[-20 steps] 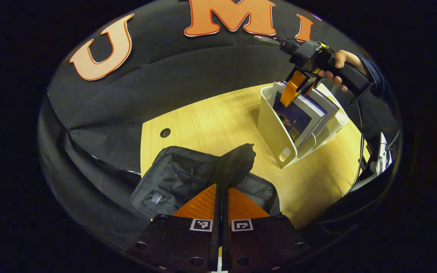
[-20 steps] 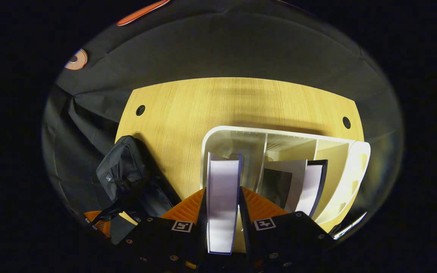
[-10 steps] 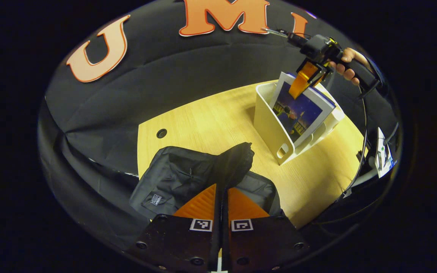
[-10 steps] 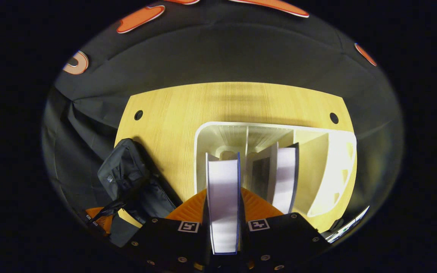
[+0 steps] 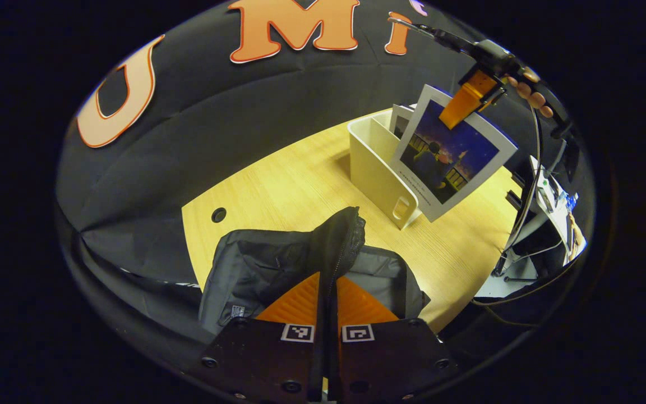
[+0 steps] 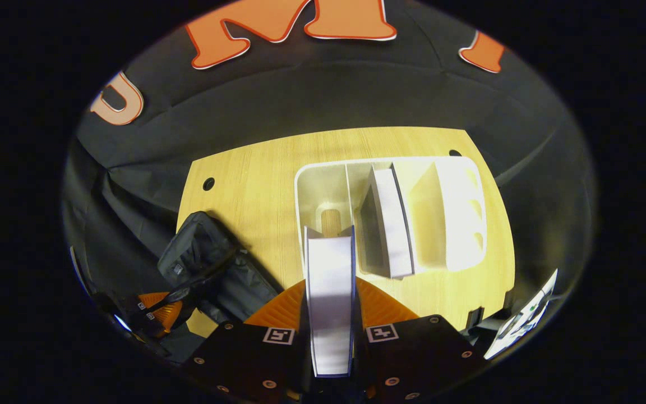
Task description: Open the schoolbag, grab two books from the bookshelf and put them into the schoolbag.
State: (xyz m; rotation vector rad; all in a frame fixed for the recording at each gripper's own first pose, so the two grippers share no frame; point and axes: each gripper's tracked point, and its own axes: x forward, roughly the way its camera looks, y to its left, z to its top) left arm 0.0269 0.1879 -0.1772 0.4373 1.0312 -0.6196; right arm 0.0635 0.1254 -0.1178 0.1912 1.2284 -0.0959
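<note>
The left gripper (image 5: 327, 306) had its jaws drawn almost fully together, with only a thin strip of the schoolbag's (image 5: 278, 264) zippered edge pinched between the two fingers. That dark fabric rose up and away from the fingertips as a raised flap, and the rest of the bag lay slack on the wooden table (image 5: 295, 179) just beyond and to either side of the jaws. In the right gripper view, this same gripper (image 6: 157, 314) appeared far to the left of the right jaws, down at the bag's (image 6: 211, 264) near edge.

The right gripper (image 6: 330, 292) had its jaws open only as wide as the thickness of one book (image 6: 330, 303), and both fingers pressed on its covers. The book's page edges ran straight ahead from between the jaws, pointing towards the white bookshelf (image 6: 457, 224). In the left gripper view, the right gripper (image 5: 465, 101), with a hand (image 5: 530, 95) behind it, gripped the top corner of that book (image 5: 452, 151), which hung tilted in the air, its illustrated cover in plain view, clear of the bookshelf (image 5: 373, 163) just behind it.

Ahead of the right jaws and slightly to their right, a second book (image 6: 393, 224) leaned in the middle compartment of the bookshelf. The compartment directly ahead of the jaws was vacant.
</note>
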